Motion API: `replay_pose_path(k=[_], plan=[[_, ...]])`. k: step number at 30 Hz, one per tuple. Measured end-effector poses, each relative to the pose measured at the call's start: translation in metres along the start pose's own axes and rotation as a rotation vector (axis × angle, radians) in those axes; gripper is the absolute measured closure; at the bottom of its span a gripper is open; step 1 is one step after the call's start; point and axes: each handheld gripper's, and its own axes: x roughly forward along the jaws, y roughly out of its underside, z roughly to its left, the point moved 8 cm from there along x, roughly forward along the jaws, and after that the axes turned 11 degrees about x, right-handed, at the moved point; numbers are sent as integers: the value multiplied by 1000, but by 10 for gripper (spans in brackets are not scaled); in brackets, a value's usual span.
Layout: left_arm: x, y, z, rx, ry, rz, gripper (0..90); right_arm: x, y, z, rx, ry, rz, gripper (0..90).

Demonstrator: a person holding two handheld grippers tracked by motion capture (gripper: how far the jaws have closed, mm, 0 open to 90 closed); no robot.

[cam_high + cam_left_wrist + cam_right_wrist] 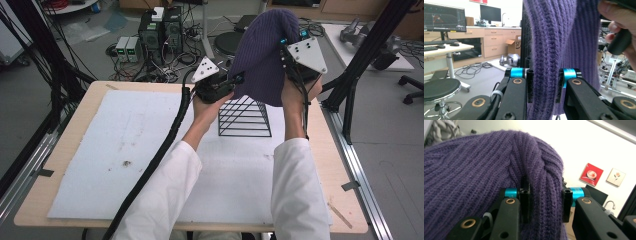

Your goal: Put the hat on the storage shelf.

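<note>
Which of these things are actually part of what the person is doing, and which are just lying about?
In use:
- purple knit hat, held up in the air
- left gripper, jaws clamped on the hat
- right gripper, jaws clamped on the hat
- black wire rack, on the white mat under the hat

Just lying about:
- computer boxes and cables on the floor
- stool
- monitor

A white mat is lying on the table; computers are sitting beyond, a stool standing nearby.
</note>
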Motion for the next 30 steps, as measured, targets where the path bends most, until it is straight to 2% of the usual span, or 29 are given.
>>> replay_pose_path(k=[3, 7, 11, 14, 16, 21, 24, 27, 28, 30], plan=[[6, 6, -1, -14, 2, -7, 799, 1, 4, -3, -21, 3, 15, 708], [12, 9, -5, 0, 4, -8, 798, 2, 8, -8, -64, 30, 34, 707], [16, 16, -10, 19, 27, 15, 795, 3, 14, -12, -69, 32, 60, 703], [16, 20, -11, 26, 25, 19, 794, 2, 18, -12, -63, 16, 78, 697], [15, 21, -12, 22, 27, 20, 794, 1, 18, -11, -50, 12, 82, 696], [15, 24, -13, 44, 25, 33, 794, -2, 17, -8, -19, -13, 84, 696], [12, 28, -11, 57, 13, 50, 794, -2, 19, -7, 32, -32, 103, 696], [8, 34, -9, 73, 6, 68, 794, -2, 24, -3, 43, -62, 133, 696], [8, 34, -9, 73, 6, 68, 794, -3, 25, -2, 51, -67, 133, 696], [5, 37, -8, 70, 7, 72, 794, -7, 28, 0, 67, -56, 95, 696]])
